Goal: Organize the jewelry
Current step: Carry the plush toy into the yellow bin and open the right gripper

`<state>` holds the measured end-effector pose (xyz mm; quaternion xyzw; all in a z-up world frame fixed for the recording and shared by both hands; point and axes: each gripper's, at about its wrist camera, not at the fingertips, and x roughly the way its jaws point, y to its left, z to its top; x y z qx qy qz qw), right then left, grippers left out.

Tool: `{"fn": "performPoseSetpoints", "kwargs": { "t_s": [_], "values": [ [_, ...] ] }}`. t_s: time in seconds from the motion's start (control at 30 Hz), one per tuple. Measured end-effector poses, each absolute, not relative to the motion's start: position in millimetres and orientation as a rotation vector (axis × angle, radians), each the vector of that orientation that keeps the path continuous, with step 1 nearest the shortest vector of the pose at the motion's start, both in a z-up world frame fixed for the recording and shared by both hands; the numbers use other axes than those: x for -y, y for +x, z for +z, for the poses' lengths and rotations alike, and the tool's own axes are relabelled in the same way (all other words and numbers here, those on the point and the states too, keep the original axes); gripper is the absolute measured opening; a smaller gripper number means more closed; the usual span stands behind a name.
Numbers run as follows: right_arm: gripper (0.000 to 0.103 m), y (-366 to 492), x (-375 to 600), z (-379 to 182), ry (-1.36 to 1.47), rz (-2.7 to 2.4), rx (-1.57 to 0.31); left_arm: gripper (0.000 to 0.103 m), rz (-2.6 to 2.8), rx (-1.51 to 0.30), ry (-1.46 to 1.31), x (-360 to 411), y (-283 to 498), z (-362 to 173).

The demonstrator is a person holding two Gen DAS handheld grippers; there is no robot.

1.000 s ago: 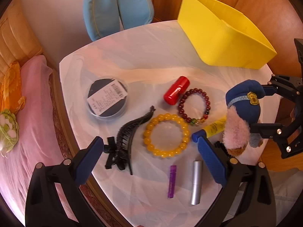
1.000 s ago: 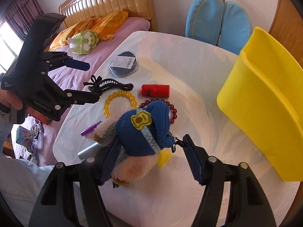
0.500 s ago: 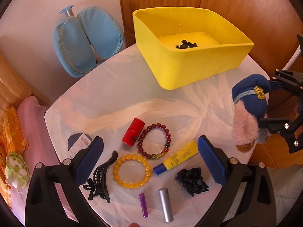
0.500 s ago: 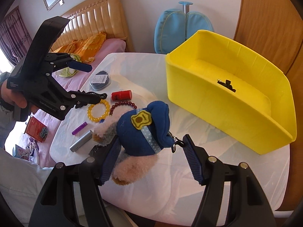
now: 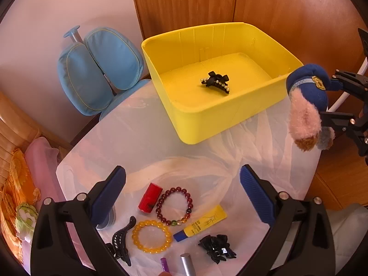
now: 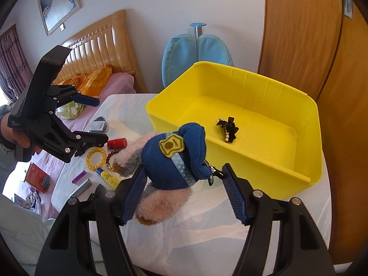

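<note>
My right gripper (image 6: 184, 179) is shut on a plush keychain toy (image 6: 172, 161) with a blue cap, held above the table just in front of the yellow bin (image 6: 264, 161). The toy also shows in the left wrist view (image 5: 308, 101) beside the bin (image 5: 207, 124). A black pearl hair clip (image 5: 216, 82) lies in the bin. My left gripper (image 5: 182, 188) is open and empty, raised over a dark red bracelet (image 5: 174, 205), a yellow bracelet (image 5: 151, 235), a red tube (image 5: 149, 196), a yellow-blue tube (image 5: 200, 223) and black hair clips (image 5: 217, 248).
A white table (image 5: 161, 142) carries everything. A blue chair (image 5: 96, 69) stands behind it, a wooden wardrobe (image 5: 276, 7) behind the bin, a bed (image 6: 92, 85) to the left. A purple tube (image 6: 79, 176), a silver tube (image 6: 80, 187) and a round tin (image 6: 99, 124) lie near the table's edge.
Both grippers have risen and tilted towards the bin. The right gripper has carried the plush toy up from among the bracelets to the bin's front wall. The left gripper stays open.
</note>
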<state>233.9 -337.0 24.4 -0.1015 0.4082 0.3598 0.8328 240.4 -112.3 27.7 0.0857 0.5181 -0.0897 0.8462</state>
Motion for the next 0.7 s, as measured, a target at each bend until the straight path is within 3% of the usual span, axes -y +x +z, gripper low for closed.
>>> {"fn": "performPoseSetpoints", "kwargs": {
  "t_s": [0.4, 0.7],
  "values": [
    [0.068, 341, 362, 15, -0.201, 0.698, -0.852, 0.096, -0.229, -1.036, 0.163, 180, 349, 54],
    [0.068, 417, 370, -19, -0.294, 0.664, -0.971, 0.096, -0.223, -1.191, 0.194, 211, 434, -1]
  ]
}}
